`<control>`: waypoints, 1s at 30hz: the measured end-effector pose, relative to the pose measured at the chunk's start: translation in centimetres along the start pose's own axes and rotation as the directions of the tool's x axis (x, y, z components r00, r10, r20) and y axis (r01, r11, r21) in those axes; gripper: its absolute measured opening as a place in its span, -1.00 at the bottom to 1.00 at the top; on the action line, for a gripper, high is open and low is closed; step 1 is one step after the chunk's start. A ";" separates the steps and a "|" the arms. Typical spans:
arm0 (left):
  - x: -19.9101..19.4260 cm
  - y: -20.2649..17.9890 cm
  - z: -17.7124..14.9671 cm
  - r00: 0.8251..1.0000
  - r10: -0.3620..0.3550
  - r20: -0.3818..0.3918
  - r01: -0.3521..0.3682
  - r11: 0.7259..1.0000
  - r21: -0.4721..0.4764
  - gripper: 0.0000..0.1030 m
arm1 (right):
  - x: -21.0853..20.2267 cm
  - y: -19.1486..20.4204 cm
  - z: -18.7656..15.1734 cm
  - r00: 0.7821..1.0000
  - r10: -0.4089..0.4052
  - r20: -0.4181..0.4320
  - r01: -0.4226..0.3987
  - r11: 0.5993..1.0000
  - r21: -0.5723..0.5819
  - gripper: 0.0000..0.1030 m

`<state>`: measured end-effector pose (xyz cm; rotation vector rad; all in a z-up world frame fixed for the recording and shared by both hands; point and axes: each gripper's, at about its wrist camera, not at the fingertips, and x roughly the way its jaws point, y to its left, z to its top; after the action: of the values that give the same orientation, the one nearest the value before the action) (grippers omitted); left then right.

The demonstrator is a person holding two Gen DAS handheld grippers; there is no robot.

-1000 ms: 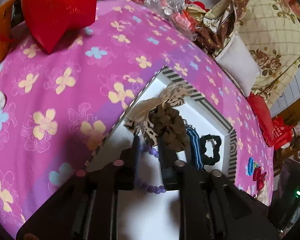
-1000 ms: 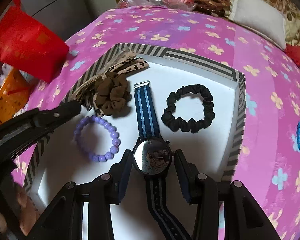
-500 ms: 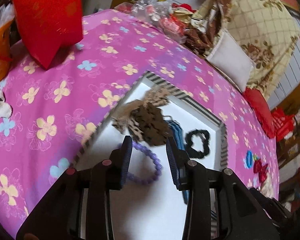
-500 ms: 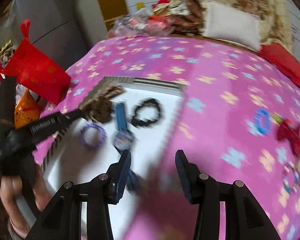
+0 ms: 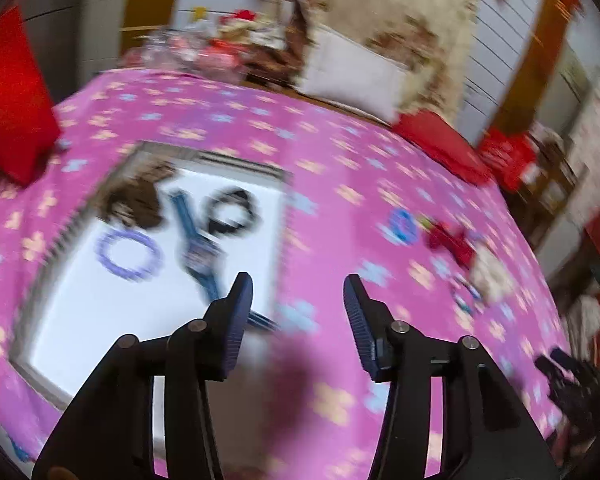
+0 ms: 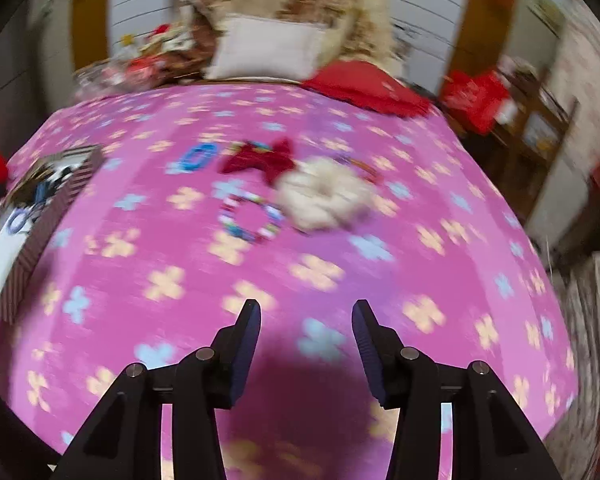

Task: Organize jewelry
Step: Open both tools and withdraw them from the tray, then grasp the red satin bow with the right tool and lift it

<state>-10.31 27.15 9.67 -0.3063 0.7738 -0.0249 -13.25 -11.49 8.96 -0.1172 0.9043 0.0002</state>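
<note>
Both my left gripper (image 5: 298, 294) and right gripper (image 6: 306, 320) gape wide, holding nothing. The watch (image 5: 198, 248) lies in the striped tray (image 5: 278, 240), strap running away from me, slightly slanted.

blurred: watch (image 5: 198, 254) | tray (image 6: 40, 224) cut off left

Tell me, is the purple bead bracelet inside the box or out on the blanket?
Inside. The purple bead bracelet lies on the white floor of the striped box, beside the watch.
</note>
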 end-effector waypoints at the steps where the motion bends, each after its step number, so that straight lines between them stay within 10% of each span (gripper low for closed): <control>1: 0.2 -1.6 -0.7 1.000 -0.017 -0.025 0.018 0.999 0.028 -0.02 | 0.3 -0.9 -0.3 1.000 0.010 -0.006 -0.010 1.000 0.029 -0.11; 9: 3.6 -11.0 -3.3 0.989 -0.081 -0.124 0.107 0.971 0.215 -0.02 | 1.2 -2.2 -0.5 0.998 0.057 -0.006 -0.056 0.996 0.065 -0.11; 16: 7.9 -11.5 -4.8 0.988 -0.054 -0.142 0.092 0.958 0.273 -0.02 | 5.3 -1.6 2.5 0.998 0.034 -0.056 -0.032 0.999 0.025 -0.11; 30: 10.3 -7.7 -4.1 0.973 -0.097 -0.210 0.136 0.974 0.182 -0.02 | 18.1 5.4 20.1 0.990 0.017 -0.140 -0.014 1.000 0.025 -0.13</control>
<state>-5.13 17.33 2.03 -0.1634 0.9444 -0.2453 13.40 -4.98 6.54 -0.0883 1.0454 -0.0044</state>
